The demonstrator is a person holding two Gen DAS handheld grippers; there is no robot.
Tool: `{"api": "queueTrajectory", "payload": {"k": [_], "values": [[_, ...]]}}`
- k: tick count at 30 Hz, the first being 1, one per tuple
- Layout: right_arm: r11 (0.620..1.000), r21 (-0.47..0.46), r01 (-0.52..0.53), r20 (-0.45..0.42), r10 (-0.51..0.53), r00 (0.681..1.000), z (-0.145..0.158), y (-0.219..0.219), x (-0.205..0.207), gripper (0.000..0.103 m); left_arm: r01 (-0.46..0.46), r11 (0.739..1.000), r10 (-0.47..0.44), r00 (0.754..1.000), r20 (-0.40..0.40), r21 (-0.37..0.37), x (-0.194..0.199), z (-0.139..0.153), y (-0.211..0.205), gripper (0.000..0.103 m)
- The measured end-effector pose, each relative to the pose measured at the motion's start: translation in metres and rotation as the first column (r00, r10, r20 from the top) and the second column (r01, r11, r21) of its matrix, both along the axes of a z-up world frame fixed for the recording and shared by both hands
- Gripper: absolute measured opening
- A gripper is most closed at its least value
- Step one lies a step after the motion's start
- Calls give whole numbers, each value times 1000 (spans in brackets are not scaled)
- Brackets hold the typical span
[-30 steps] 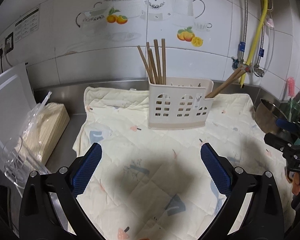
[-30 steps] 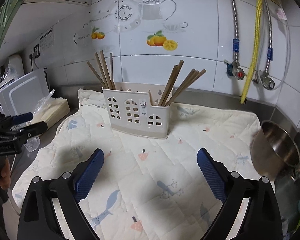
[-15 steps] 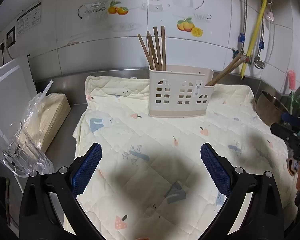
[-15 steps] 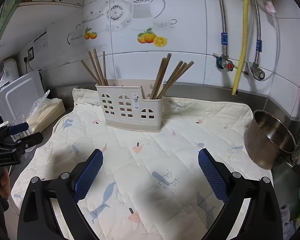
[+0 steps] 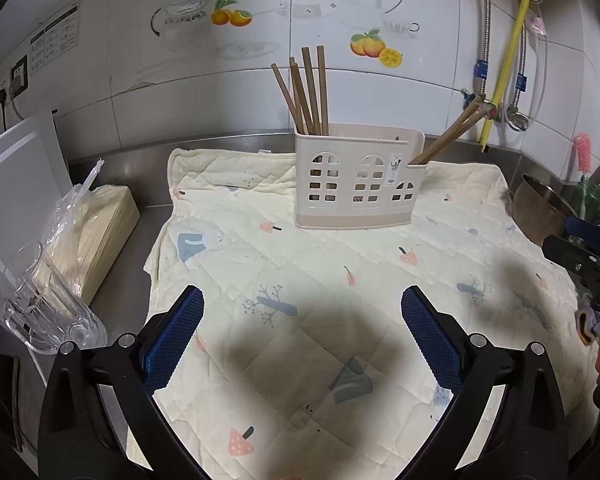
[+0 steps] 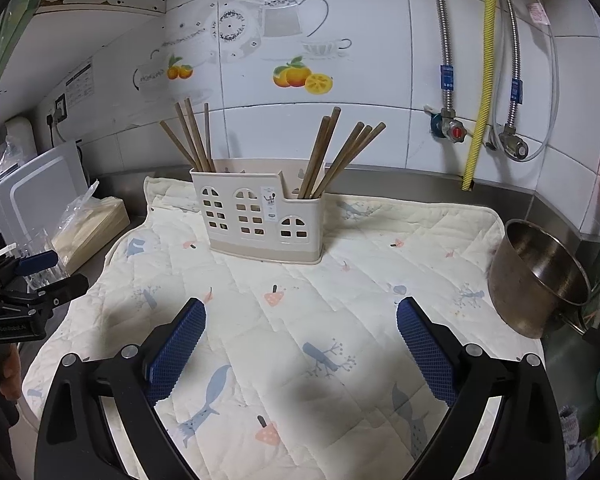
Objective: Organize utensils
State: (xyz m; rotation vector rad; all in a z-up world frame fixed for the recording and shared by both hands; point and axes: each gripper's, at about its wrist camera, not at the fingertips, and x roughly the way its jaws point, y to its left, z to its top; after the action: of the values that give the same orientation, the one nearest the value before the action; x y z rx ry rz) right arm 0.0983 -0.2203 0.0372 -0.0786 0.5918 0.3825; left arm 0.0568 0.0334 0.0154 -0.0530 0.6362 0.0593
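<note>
A cream plastic utensil holder (image 5: 356, 184) (image 6: 260, 216) stands upright on a quilted cloth (image 5: 300, 280) (image 6: 300, 320) near the back wall. Several brown chopsticks (image 5: 308, 92) (image 6: 192, 136) stand in its left compartment, and several more (image 5: 448, 136) (image 6: 340, 152) lean right out of its right compartment. My left gripper (image 5: 302, 320) is open and empty, low over the front of the cloth. My right gripper (image 6: 300, 328) is open and empty, also back from the holder. Each gripper shows at the edge of the other's view.
A steel bowl (image 6: 540, 276) (image 5: 540, 208) sits at the cloth's right edge. A glass jug (image 5: 40, 304) and a bagged pack of chopsticks (image 5: 92, 232) lie on the left counter by a white board (image 5: 16, 184). Pipes and a yellow hose (image 6: 480, 80) run down the wall.
Both grippers have drawn back from the holder, which now looks smaller and farther off. Both stay open and empty. The chopsticks have not moved.
</note>
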Motion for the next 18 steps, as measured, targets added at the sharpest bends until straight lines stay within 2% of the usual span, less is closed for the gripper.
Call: {"api": "queueTrajectory", "payload": {"k": [18], "values": [[1000, -3, -15, -13, 15, 1000, -4, 7, -1, 94, 17, 1000, -17, 1000, 1, -13, 0, 2, -5, 98]]}}
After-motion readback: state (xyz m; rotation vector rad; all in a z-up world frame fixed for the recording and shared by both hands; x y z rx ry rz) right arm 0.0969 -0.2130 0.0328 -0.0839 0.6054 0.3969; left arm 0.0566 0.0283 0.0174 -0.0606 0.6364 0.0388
